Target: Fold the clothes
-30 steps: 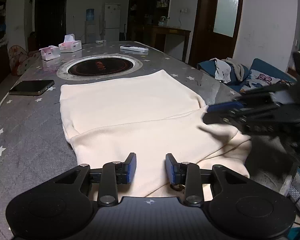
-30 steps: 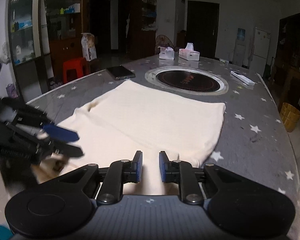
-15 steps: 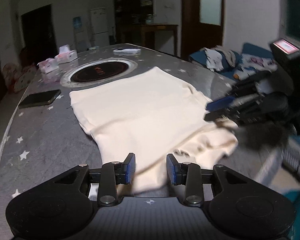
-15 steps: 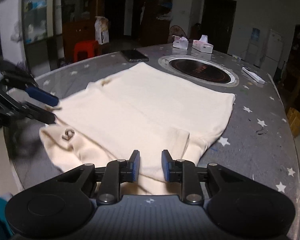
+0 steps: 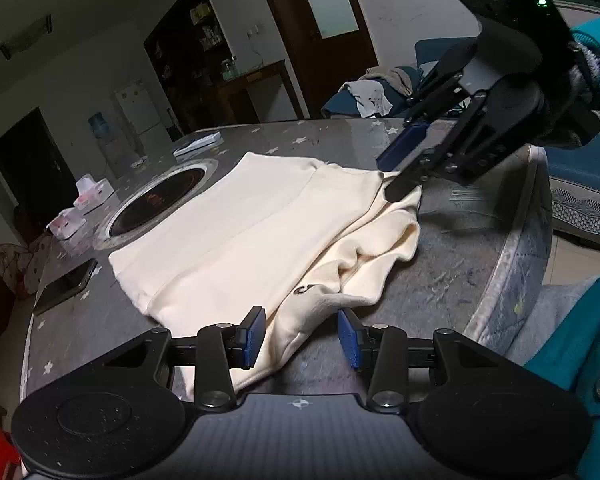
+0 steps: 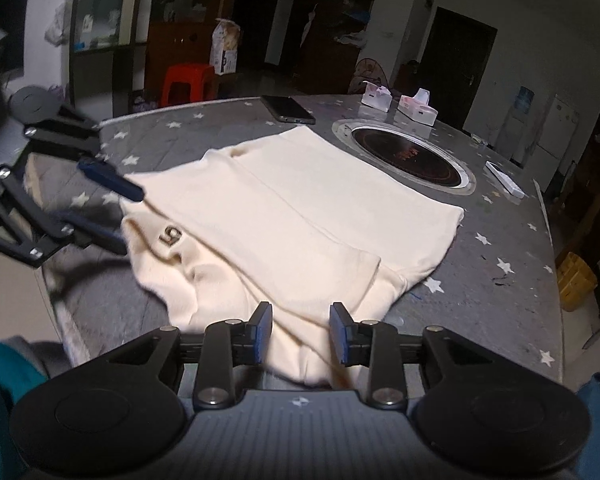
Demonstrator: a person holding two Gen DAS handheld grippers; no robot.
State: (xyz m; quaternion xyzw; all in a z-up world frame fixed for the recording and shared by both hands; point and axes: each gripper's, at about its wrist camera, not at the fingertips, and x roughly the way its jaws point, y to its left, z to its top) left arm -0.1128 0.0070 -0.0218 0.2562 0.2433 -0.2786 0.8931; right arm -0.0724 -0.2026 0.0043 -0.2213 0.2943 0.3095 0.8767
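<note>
A cream garment (image 5: 260, 232) lies on the grey star-patterned table (image 5: 460, 248), flat at its far part and bunched in folds near the table's edge. My left gripper (image 5: 302, 338) is open, with the garment's near corner lying between its blue pads. In the right wrist view the garment (image 6: 300, 208) shows a small dark logo (image 6: 171, 236). My right gripper (image 6: 300, 332) is open over the hem at the opposite corner. Each wrist view shows the other gripper: the right gripper (image 5: 386, 178) and the left gripper (image 6: 130, 220) both have their jaws apart at the cloth's edge.
A round black hob (image 6: 408, 156) is set into the table beyond the garment. A phone (image 6: 288, 109), two tissue boxes (image 6: 418, 108) and a white remote (image 6: 504, 178) lie around it. The table edge (image 5: 512, 264) and a person's teal sleeve (image 5: 580, 340) are close by.
Both grippers' jaws have widened, the right one most. The garment's near end, flat a second ago, is now crumpled into folds near the table edge. Both cameras have swung round.
</note>
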